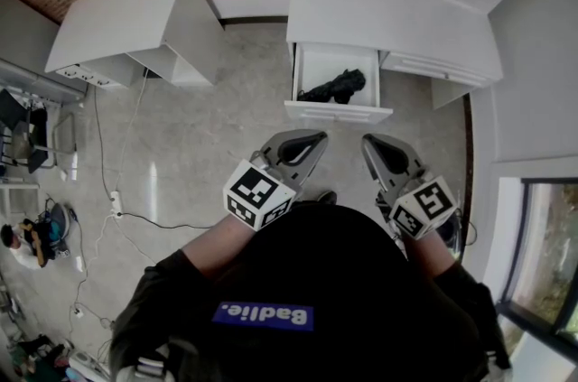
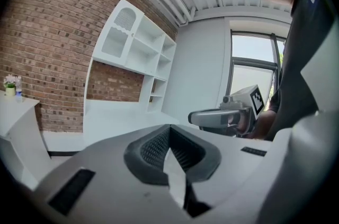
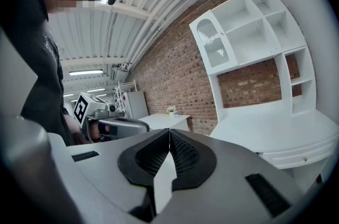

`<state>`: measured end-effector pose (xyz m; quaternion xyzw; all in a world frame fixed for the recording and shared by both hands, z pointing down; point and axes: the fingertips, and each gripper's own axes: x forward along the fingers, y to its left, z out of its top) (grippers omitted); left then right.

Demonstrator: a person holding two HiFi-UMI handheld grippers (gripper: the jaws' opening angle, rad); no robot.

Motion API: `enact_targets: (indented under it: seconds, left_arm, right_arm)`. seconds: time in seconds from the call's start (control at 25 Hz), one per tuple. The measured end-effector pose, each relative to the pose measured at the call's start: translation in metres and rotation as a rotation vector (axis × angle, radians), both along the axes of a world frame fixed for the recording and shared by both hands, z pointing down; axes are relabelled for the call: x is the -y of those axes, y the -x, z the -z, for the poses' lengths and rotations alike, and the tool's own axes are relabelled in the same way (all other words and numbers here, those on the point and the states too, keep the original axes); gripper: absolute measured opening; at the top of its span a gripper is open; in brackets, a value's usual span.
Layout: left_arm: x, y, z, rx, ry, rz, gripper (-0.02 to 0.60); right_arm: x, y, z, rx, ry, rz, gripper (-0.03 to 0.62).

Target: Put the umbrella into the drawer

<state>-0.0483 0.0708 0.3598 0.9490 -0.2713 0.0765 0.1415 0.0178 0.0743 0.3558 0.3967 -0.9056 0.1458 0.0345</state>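
Reading this as placement done: umbrella (image 1: 334, 88) lies inside the open drawer (image 1: 336, 112), folded, black, angled across its floor toward the front right (nothing seems to hang over the front edge, though it's small in the head view). The drawer sticks out from the white desk (image 1: 388, 1). Both tools sit close to our body, well apart from the drawer.

Left gripper (image 1: 318, 136): jaws fully together, pads (image 2: 151, 146) meeting, nothing between them. Right gripper (image 1: 368, 139): same, pads (image 3: 153, 157) pressed on each other, empty.

We judge the only step left, if any, is pushing the drawer shut. To do that well:
- use one gripper with jaws together as a blunt tip
- press on the middle of the drawer front, straight along the runners, so it doesn't rack
- check first that the umbrella sits below the rim; an end riding up could jam against the desk
- push slowly and stop at contact
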Motion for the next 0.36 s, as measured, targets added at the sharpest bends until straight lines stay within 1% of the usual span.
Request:
enact_targets:
  seconds: [0.36]
  left_arm:
    - [-0.0008,-0.0064,-0.0073,0.021,0.001,0.015,0.002]
  right_arm:
    - [-0.0022,-0.0081,-0.0005,0.005,-0.009,0.005,0.031]
